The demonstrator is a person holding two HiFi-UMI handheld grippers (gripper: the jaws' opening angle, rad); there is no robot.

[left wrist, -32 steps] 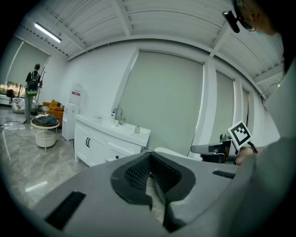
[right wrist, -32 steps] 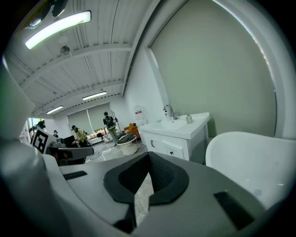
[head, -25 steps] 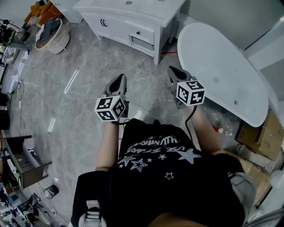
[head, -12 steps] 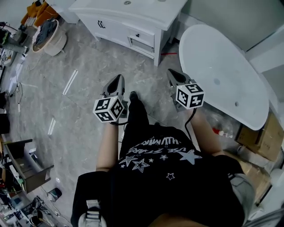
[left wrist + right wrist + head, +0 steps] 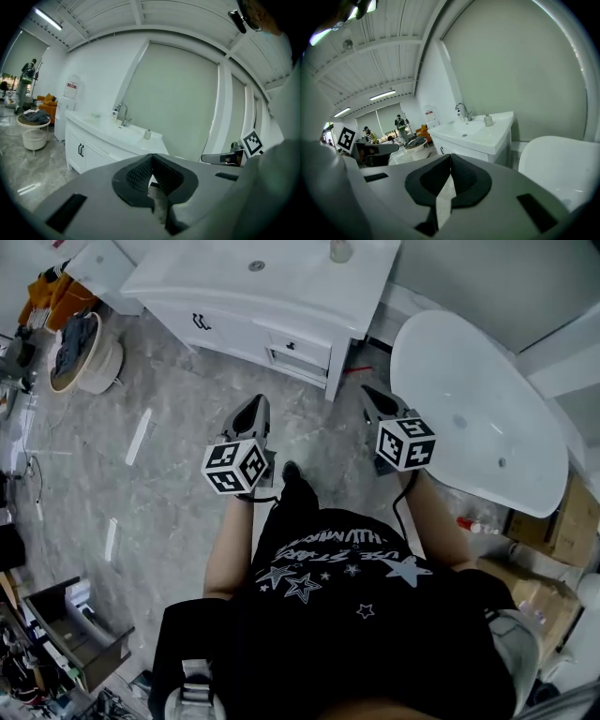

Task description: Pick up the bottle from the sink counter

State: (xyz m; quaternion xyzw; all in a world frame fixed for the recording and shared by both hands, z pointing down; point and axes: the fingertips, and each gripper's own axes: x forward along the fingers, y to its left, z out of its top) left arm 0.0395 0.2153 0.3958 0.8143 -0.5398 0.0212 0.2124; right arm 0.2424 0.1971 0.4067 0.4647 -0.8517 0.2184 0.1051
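The white sink counter (image 5: 281,287) stands ahead at the top of the head view. A small pale bottle (image 5: 340,249) sits on its right end; it also shows as a bottle (image 5: 147,134) right of the faucet (image 5: 123,112) and as a bottle (image 5: 488,120) in the right gripper view. A second small bottle (image 5: 114,114) stands by the faucet. My left gripper (image 5: 253,409) and right gripper (image 5: 371,393) are held side by side over the floor, well short of the counter. Both are shut and empty, with the left gripper (image 5: 151,157) and right gripper (image 5: 451,157) tips meeting.
A white bathtub (image 5: 478,399) lies to the right of the counter, close beside my right gripper. A round basket with clothes (image 5: 80,352) sits on the grey floor at left. Cardboard boxes (image 5: 562,531) are at lower right, an open cabinet (image 5: 75,634) at lower left.
Both grippers have moved forward across the floor toward the sink counter, which now fills more of the top of the head view. Their jaws have stayed shut.
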